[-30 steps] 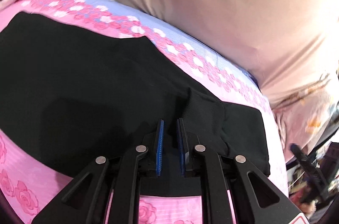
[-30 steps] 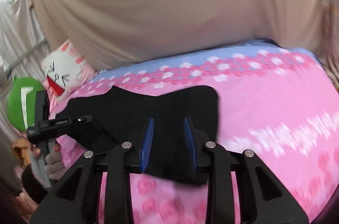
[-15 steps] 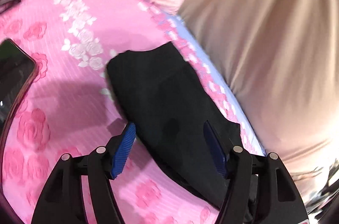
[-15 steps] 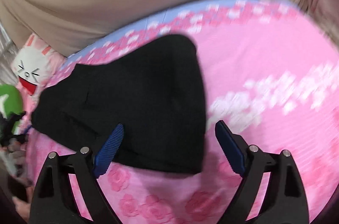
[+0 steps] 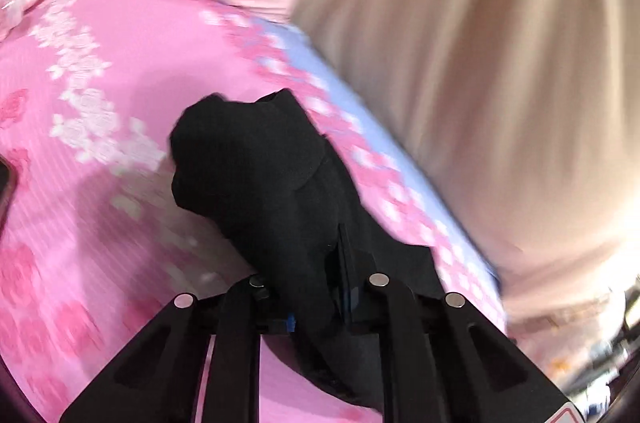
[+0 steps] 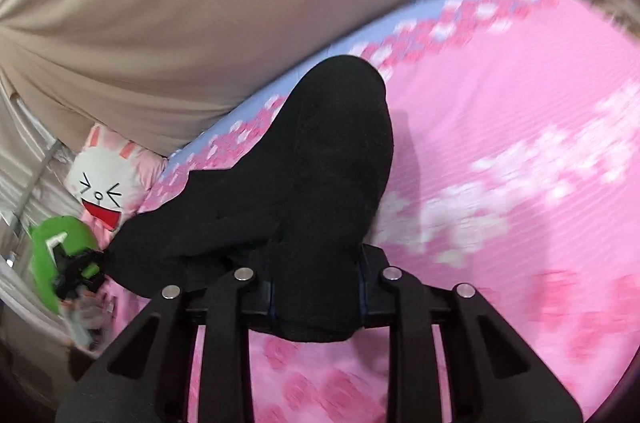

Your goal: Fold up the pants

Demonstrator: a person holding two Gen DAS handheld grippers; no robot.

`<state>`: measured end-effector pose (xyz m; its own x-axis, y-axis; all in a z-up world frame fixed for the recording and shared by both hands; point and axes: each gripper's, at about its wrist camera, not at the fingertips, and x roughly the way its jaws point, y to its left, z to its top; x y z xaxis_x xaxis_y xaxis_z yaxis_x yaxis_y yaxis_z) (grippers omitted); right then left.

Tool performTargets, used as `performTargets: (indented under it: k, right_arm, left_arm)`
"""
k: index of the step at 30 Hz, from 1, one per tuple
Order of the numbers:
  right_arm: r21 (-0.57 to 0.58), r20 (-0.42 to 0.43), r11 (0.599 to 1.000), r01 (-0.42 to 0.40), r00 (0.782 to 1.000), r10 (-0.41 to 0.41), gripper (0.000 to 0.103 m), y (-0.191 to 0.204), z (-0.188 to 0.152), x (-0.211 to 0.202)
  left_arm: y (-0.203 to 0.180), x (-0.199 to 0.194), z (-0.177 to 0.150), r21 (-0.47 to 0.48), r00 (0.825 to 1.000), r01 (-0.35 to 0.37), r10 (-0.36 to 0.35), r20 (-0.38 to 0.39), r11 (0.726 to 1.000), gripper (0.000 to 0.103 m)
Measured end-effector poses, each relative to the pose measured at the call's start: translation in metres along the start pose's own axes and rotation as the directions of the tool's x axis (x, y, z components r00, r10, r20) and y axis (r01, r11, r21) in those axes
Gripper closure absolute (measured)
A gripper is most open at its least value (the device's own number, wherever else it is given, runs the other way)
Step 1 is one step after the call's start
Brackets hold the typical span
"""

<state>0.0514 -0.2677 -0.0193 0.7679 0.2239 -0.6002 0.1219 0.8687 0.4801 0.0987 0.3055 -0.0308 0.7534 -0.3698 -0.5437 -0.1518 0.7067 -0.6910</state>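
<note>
Half a second back both claws were spread wide over the black pants (image 5: 256,183), now the left gripper (image 5: 316,299) and right gripper (image 6: 316,299) are closing, pinching bunched cloth at bottom centre on the pink bedsheet (image 6: 520,111), so I'd guess another fold's coming.

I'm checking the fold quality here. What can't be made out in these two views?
- Left wrist view: the left tongs are closing; bunched black fabric pants hide the pads.
- Right wrist view: the right tongs are closing; pants cover the pads.
- Both views: motion blur smears the pink floral bedsheet; fold edges unreadable.
</note>
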Motion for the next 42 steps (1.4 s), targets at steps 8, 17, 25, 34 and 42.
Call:
performTargets:
  k: [8, 17, 25, 34, 42]
  right_arm:
    - [0.041, 0.029, 0.967, 0.253, 0.967, -0.254, 0.046, -0.097, -0.035, -0.073]
    - [-0.452, 0.024, 0.881, 0.14, 0.989, -0.145, 0.038, 0.024, -0.054, -0.019]
    - [-0.431, 0.009, 0.902, 0.011, 1.0, -0.008, 0.095, 0.07, -0.03, -0.004]
    - [-0.377, -0.184, 0.922, -0.084, 0.983, 0.014, 0.054, 0.065, -0.066, 0.031]
    - [-0.244, -0.087, 0.946, 0.213, 0.967, -0.24, 0.077, -0.03, -0.051, -0.019]
  left_arm:
    - [-0.026, 0.025, -0.089, 0.116, 0.989, -0.096, 0.108, -0.102, 0.989, 0.089]
    - [0.002, 0.029, -0.088, 0.022, 0.995, -0.029, 0.031, -0.093, 0.999, 0.081]
    - [0.013, 0.029, -0.086, -0.01, 0.994, 0.026, -0.027, -0.108, 1.0, 0.079]
    - [0.019, 0.024, -0.09, -0.05, 0.991, 0.061, -0.067, -0.118, 0.997, 0.077]
    - [0.019, 0.026, -0.089, -0.07, 0.989, 0.075, -0.083, -0.122, 0.995, 0.074]
